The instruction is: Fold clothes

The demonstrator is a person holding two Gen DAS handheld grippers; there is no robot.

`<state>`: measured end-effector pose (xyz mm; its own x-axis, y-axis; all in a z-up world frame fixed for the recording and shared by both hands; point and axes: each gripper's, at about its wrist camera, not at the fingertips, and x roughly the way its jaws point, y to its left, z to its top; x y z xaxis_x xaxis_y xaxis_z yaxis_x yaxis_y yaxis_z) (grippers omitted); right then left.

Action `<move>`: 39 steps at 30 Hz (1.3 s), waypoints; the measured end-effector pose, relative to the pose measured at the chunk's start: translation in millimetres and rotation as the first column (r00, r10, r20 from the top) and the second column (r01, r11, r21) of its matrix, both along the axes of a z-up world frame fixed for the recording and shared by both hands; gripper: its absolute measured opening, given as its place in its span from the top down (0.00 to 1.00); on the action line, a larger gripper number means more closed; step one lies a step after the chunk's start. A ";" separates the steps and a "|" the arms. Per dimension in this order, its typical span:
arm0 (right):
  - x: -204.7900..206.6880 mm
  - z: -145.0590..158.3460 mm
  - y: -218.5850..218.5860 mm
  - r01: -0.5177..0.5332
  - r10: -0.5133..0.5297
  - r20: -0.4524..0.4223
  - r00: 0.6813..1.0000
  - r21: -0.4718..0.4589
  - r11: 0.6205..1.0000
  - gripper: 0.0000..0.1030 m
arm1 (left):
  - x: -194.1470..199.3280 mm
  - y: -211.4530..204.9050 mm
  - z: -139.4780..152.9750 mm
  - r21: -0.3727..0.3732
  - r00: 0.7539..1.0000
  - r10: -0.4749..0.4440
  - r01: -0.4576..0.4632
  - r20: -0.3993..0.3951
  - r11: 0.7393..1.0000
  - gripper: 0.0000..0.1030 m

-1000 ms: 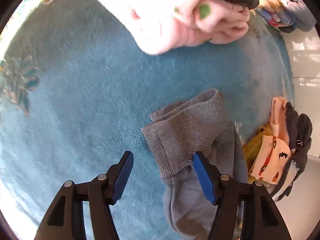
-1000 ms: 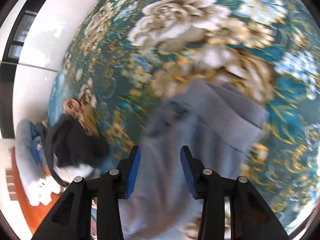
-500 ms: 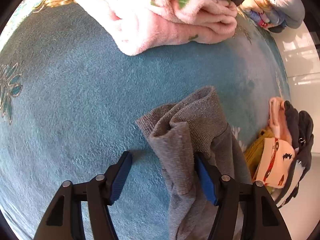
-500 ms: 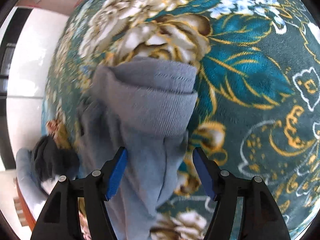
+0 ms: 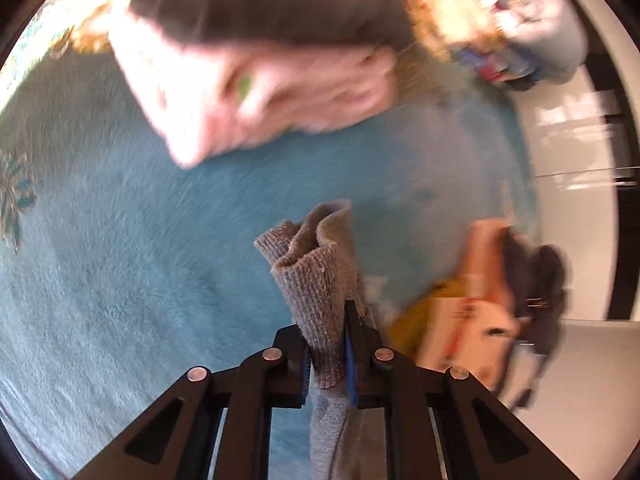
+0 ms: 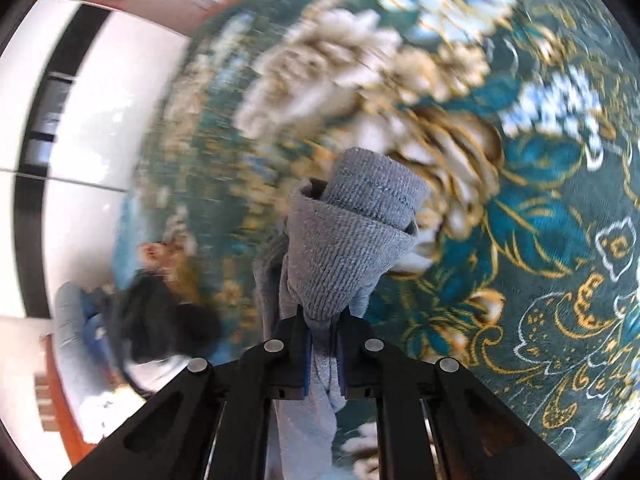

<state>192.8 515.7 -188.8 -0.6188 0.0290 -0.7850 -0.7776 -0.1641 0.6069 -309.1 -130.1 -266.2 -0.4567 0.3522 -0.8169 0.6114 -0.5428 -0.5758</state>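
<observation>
Left gripper (image 5: 327, 354) fingers clamped on grey garment's ribbed cuff (image 5: 320, 264); right gripper (image 6: 322, 354) pinching another cuff (image 6: 352, 240), possibly same garment, above floral rug (image 6: 540, 208).

Teal floral carpet (image 6: 520, 208), plain blue centre (image 5: 120, 280); glossy white floor (image 5: 572, 152) beyond its edge, sunlit.

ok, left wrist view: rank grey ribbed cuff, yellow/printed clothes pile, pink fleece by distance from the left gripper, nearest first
1. grey ribbed cuff: clamped in the left gripper, centre of view.
2. yellow and printed clothes pile: on the blue blanket's right edge, just beyond the gripper.
3. pink fleece: folded at the far top of the view, blurred.
</observation>
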 end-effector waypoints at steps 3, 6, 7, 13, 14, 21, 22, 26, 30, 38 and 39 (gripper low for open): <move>20.5 35.9 -6.3 -0.036 0.039 -0.048 0.998 0.065 0.997 0.91 | 16.7 -3.7 47.0 0.011 0.994 -0.019 0.020 -0.104 1.000 0.86; 48.7 39.2 -9.3 -0.056 0.058 -0.014 0.998 0.084 0.995 0.91 | 62.5 -13.1 49.6 -0.035 0.993 -0.070 0.067 -0.097 0.997 0.86; 59.1 26.3 -9.4 -0.063 0.061 0.031 0.998 0.068 0.996 0.91 | 72.3 -19.5 36.1 -0.040 0.996 -0.083 0.081 -0.040 0.996 0.86; 100.2 -67.5 -16.3 0.015 0.011 0.268 0.963 -0.097 0.995 0.91 | 142.4 -63.4 -21.4 -0.005 0.969 -0.016 0.018 0.245 1.000 0.86; 106.0 -76.7 -17.9 0.037 -0.005 0.283 0.959 -0.110 0.993 0.91 | 146.7 -66.0 -23.9 0.009 0.970 0.007 -0.010 0.244 1.000 0.86; 97.3 -66.6 -19.4 0.006 0.032 0.291 0.956 -0.128 0.992 0.82 | 134.4 -62.4 -12.2 -0.008 0.962 -0.074 0.079 0.261 0.997 0.82; 95.6 -60.8 -20.7 -0.004 0.042 0.294 0.955 -0.129 0.992 0.72 | 132.7 -62.4 -10.0 -0.005 0.961 -0.083 0.087 0.263 0.996 0.82; 94.7 -28.3 -36.2 -0.031 0.052 0.375 0.926 -0.061 0.998 0.64 | 129.5 -64.1 -9.6 0.000 0.960 -0.091 0.094 0.267 0.996 0.81; 67.2 1.9 -59.2 -0.150 0.133 0.436 0.890 0.005 0.989 0.64 | 134.1 -69.8 -10.0 0.031 0.962 -0.077 0.072 0.261 0.997 0.81; -119.5 -48.9 -175.7 -0.499 0.552 0.183 0.813 -0.269 0.824 0.57 | 136.2 -76.6 -4.7 0.055 0.968 -0.107 0.097 0.228 0.994 0.81; -132.7 -60.9 -187.5 -0.489 0.556 0.179 0.812 -0.312 0.814 0.57 | 135.1 -78.5 -4.1 0.056 0.969 -0.107 0.097 0.223 0.994 0.81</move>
